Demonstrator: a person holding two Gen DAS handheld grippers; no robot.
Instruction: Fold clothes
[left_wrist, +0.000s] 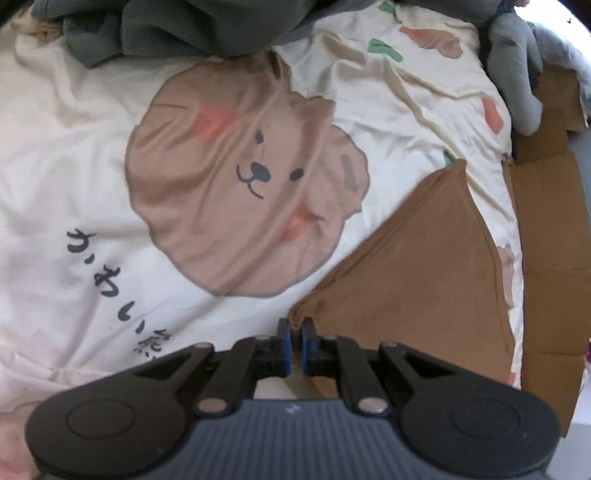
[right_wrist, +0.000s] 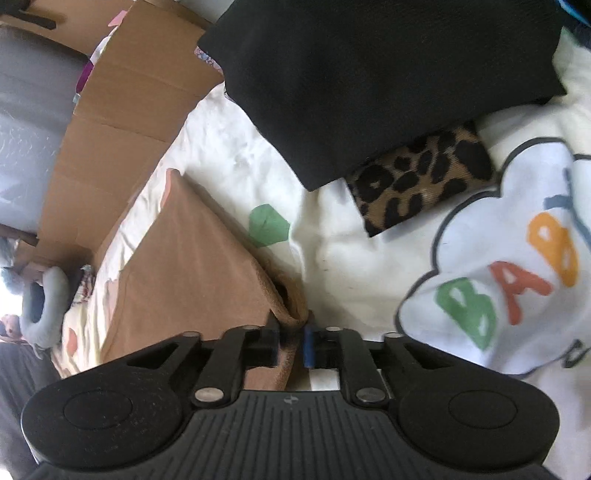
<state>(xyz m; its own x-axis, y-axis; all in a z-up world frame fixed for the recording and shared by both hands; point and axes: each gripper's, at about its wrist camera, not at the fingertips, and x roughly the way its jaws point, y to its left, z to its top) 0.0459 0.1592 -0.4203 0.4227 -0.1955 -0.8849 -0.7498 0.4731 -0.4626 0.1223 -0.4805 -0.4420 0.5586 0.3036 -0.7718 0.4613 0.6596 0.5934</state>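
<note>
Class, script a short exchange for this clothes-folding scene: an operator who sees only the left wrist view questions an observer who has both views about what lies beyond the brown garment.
Operator: What lies past the brown garment that I cannot see?
Observer: A black folded garment lies on the bedding, beyond the brown garment.
Operator: Is anything under it?
Observer: A leopard-print piece sticks out from beneath its near edge.

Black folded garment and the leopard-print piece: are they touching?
Touching. The right wrist view shows the black folded garment lying over the leopard-print piece, its edge covering the piece's upper part.
</note>
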